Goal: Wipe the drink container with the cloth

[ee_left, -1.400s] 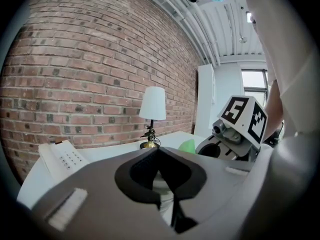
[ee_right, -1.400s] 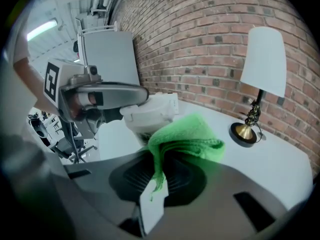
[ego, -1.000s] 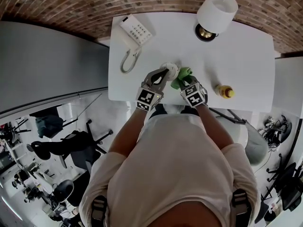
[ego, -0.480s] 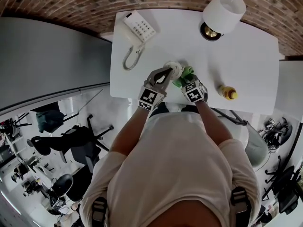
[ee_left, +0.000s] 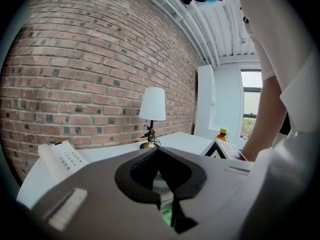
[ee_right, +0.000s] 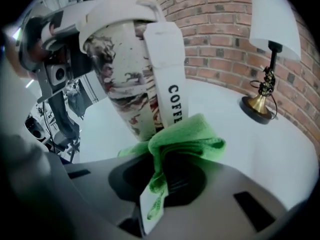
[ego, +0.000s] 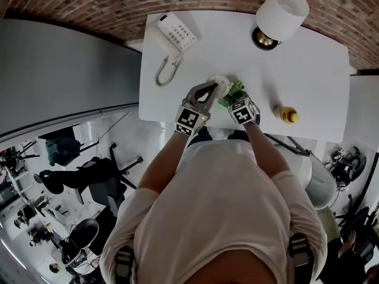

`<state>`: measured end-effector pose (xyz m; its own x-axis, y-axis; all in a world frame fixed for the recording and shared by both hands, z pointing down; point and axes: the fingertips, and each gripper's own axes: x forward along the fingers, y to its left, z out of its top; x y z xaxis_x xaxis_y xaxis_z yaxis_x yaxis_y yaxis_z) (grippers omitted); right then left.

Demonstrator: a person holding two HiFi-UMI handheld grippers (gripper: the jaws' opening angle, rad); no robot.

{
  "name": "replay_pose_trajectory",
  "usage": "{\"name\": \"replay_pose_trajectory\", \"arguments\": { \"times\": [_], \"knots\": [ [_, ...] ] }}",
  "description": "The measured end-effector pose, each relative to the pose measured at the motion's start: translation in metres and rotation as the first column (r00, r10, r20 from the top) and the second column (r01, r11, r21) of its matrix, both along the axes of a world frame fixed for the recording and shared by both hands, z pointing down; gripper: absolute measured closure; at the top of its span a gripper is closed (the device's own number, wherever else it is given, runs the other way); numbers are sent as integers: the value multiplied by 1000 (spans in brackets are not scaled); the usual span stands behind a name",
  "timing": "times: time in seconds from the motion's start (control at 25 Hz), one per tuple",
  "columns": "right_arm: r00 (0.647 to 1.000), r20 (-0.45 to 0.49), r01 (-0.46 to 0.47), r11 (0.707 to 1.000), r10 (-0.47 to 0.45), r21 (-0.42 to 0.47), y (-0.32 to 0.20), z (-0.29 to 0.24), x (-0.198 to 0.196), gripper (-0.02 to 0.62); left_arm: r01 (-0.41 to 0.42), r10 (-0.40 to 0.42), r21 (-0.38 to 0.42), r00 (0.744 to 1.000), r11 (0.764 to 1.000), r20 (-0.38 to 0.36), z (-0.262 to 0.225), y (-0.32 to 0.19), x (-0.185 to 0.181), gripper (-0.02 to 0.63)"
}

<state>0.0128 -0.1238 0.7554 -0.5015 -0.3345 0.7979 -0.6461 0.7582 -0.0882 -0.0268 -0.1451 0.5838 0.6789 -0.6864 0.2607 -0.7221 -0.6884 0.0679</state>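
A white lidded coffee cup [ego: 218, 86] with brown splash print stands near the front edge of the white table [ego: 308, 70]. My left gripper [ego: 205, 93] is shut on the cup near its top; in the left gripper view the ribbed cup [ee_left: 162, 186] shows between the jaws of the left gripper [ee_left: 161, 181]. My right gripper [ego: 237, 101] is shut on a folded green cloth [ego: 235, 92]. In the right gripper view the cloth [ee_right: 185, 139] bunches out of the right gripper [ee_right: 165, 170] and presses against the lower side of the cup [ee_right: 132, 84].
A white desk phone [ego: 173, 37] lies at the back left, and a white-shaded lamp [ego: 283, 13] stands at the back right. A yellow bottle [ego: 286, 115] sits to the right of my right gripper. A brick wall runs behind the table.
The right gripper has edged the cloth in closer against the cup, so less green shows from above. The left gripper keeps its hold on the cup.
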Motion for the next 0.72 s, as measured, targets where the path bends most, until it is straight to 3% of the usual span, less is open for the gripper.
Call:
{"name": "replay_pose_trajectory", "arguments": {
  "times": [0.36, 0.56, 0.72],
  "knots": [
    [991, 46, -129, 989, 126, 70, 8, -48, 14, 552, -19, 19, -15, 1000, 1000, 1, 0, 1, -1, 598],
    [962, 109, -260, 962, 251, 78, 15, -78, 30, 552, -37, 37, -14, 999, 999, -4, 1, 1, 0, 598],
    [948, 121, -306, 947, 295, 93, 24, -95, 40, 552, -36, 36, 6, 999, 999, -22, -1, -1, 0, 598]
  ]
}}
